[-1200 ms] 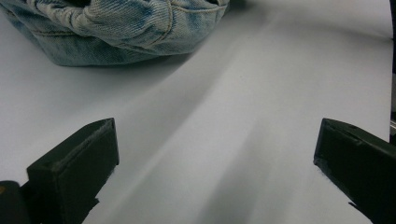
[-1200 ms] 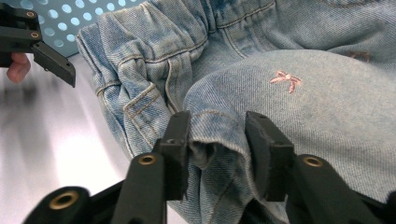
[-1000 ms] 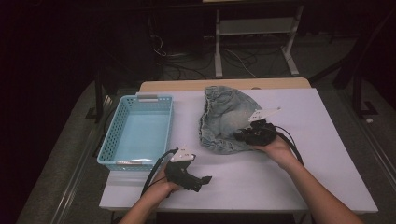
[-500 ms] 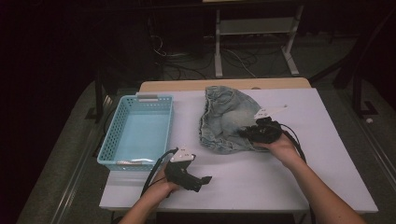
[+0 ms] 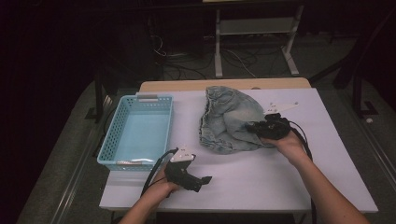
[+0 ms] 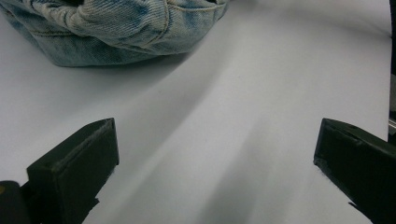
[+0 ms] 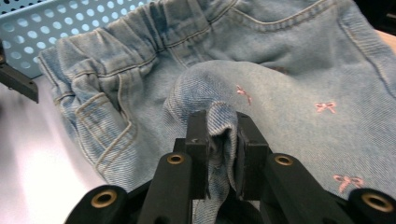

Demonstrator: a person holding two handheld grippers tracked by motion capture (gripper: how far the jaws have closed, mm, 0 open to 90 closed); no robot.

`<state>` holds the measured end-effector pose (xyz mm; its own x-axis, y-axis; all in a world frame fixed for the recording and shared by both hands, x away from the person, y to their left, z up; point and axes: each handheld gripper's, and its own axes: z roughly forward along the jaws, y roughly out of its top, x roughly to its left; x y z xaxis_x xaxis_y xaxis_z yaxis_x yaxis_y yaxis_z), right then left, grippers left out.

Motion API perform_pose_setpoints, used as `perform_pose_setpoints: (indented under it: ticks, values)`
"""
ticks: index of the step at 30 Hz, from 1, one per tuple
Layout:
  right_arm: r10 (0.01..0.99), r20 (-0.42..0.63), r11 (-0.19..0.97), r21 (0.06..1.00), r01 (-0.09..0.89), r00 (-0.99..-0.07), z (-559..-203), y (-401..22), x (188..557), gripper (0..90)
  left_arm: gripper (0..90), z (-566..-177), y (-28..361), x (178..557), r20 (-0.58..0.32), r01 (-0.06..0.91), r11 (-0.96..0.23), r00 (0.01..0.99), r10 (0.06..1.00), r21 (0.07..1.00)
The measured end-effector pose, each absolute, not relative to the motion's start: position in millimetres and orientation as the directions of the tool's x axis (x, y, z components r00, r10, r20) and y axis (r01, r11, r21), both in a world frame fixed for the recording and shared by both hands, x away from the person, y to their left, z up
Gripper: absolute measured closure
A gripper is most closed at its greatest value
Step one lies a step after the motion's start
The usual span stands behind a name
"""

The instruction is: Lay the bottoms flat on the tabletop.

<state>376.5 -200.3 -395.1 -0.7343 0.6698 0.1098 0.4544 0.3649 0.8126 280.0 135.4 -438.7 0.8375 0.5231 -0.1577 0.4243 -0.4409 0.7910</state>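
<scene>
Denim shorts point(image 7: 289, 88) mid-frame, right gripper point(image 7: 220, 140) pinching a fold of them; left gripper point(image 5: 198, 179) sits wide open, lower left.

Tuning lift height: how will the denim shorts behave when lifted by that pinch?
Probably floppy: the denim shorts bunch into a fold between the right tool jaws. Likely to drape and drag on the table, not rise flat. Unlikely to slip; weave looks coarse.

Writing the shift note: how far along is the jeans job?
Done: the right gripper has pinched a fold of the jeans, jaws shut on denim. In hand: that fold is held while the rest of the garment lies bunched on the table. Left: the left gripper sits open and idle near the front edge, and the blue basket holds no clothing, so folding or stowing, whichever is meant, remains.
</scene>
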Motion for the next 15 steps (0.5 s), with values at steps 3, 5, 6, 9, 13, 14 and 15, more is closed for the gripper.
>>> perform_pose_setpoints:
  ticks: [3,5,6,9,13,14,15]
  values:
    - [0.681,0.102,0.361,0.815,0.454,-0.725,-394,-205,378,77.3,0.0,-439,135,280,-0.158,0.424,-0.441,0.838,0.523,0.791]
    - [0.692,0.099,0.351,0.819,0.453,-0.716,-393,-210,379,77.3,0.0,-439,135,280,-0.158,0.424,-0.441,0.838,0.523,0.791]
    - [0.697,0.099,0.347,0.821,0.454,-0.711,-392,-212,380,77.3,0.0,-439,135,280,-0.158,0.424,-0.441,0.838,0.523,0.791]
    - [0.714,0.096,0.333,0.825,0.458,-0.693,-391,-221,382,77.3,0.0,-439,135,280,-0.158,0.424,-0.441,0.837,0.523,0.791]
    - [0.74,0.097,0.311,0.828,0.466,-0.666,-392,-232,384,77.3,0.0,-439,135,280,-0.158,0.425,-0.441,0.837,0.523,0.791]
    - [0.745,0.1,0.306,0.828,0.471,-0.66,-392,-235,385,77.3,0.0,-439,135,280,-0.158,0.425,-0.441,0.837,0.523,0.791]
    - [0.75,0.104,0.3,0.827,0.475,-0.654,-393,-238,386,77.3,0.0,-439,135,280,-0.158,0.425,-0.44,0.837,0.523,0.791]
